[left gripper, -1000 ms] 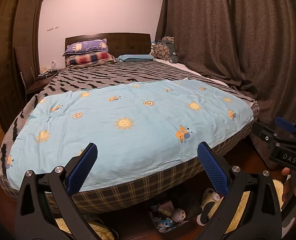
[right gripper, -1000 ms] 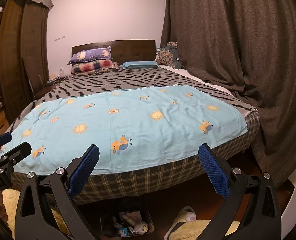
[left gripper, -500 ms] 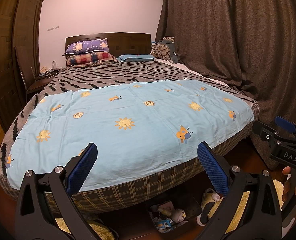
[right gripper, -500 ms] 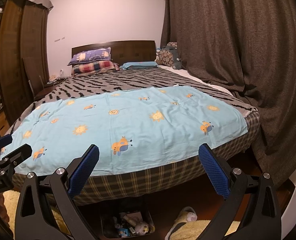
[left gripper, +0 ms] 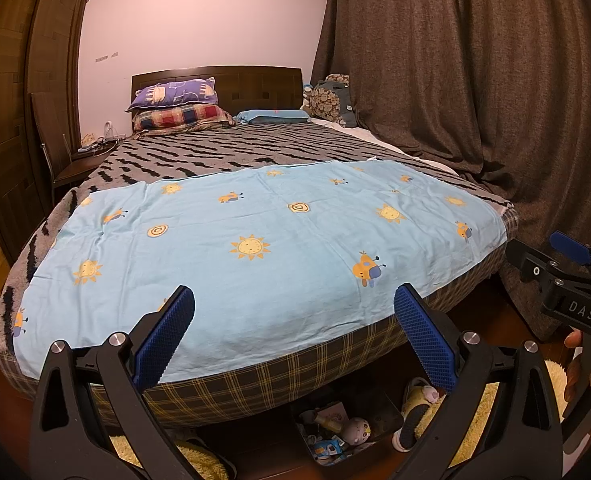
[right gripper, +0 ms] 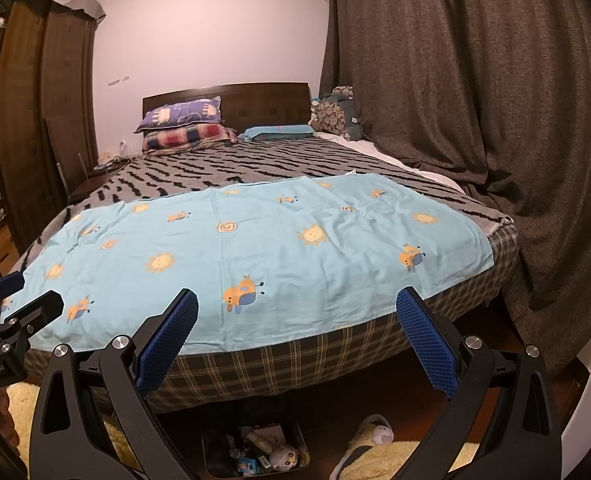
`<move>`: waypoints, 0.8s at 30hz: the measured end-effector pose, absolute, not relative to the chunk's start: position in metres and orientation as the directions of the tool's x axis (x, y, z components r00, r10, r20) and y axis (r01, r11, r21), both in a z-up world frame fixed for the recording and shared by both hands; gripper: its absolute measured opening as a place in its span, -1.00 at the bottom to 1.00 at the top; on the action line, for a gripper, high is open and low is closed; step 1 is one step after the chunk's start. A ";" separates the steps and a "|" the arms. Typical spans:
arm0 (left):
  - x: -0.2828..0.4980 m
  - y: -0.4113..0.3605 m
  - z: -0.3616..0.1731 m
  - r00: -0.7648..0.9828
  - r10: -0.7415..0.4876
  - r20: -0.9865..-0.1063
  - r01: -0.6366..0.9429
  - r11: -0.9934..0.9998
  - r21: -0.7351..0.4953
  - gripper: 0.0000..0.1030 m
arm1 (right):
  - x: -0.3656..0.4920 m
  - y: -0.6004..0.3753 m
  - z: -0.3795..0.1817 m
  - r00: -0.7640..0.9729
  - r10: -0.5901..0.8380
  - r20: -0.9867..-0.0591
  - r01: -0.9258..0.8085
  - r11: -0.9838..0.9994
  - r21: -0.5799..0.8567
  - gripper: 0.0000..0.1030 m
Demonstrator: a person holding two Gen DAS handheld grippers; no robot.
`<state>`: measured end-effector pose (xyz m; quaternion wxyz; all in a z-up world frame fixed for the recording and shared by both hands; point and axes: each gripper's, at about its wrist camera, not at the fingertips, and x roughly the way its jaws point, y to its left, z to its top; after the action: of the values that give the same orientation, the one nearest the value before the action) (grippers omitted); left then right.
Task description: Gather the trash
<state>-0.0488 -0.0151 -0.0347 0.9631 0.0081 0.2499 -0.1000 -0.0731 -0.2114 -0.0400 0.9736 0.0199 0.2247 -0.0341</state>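
Trash sits in a dark bin (left gripper: 383, 412) on the floor at the foot of the bed (left gripper: 255, 384), partly under its overhang; it shows low centre in the right wrist view (right gripper: 255, 450). Contents are mixed: small packets, a bottle, a round toy-like head. Individual items are too small to sort.

Room: the bed edge hangs just above the bin, and the dark floor in front of it is open. A slipper (left gripper: 417, 400) and a yellow rug (left gripper: 471, 404) lie just right of the bin.

Left gripper (left gripper: 293, 312): jaws wide, nothing between the pads, touching nothing, above the bed's foot edge. Right gripper (right gripper: 295, 314): same, wide and empty; it also shows at the right edge of the left view (left gripper: 567, 272), beside the left one.

Around: a blue sheet (left gripper: 255, 240) covers the near half of the bed, a striped blanket (left gripper: 235, 152) lies behind it, pillows (left gripper: 175, 106) at the headboard. Curtain (left gripper: 475, 80) close along the bed's right side, wardrobe (left gripper: 11, 120) left.
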 end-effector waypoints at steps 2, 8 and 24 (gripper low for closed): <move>-0.049 -0.015 -0.035 0.855 -0.186 -0.483 0.194 0.980 -0.032 0.84 | -0.073 -0.210 -0.040 0.897 -0.056 -0.438 0.073 0.997 0.023 0.94; -0.049 -0.019 -0.033 0.857 -0.158 -0.491 0.178 0.984 -0.007 0.84 | -0.070 -0.212 -0.042 0.897 -0.044 -0.440 0.070 0.997 0.043 0.94; -0.054 -0.010 -0.025 0.868 -0.166 -0.468 0.163 0.986 -0.047 0.84 | -0.064 -0.210 -0.039 0.891 -0.023 -0.453 0.052 0.997 0.053 0.94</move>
<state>-0.0537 -0.0098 -0.0254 0.9664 -0.0028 0.2426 -0.0850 -0.0643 -0.2097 -0.0394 0.9719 0.0319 0.2326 -0.0192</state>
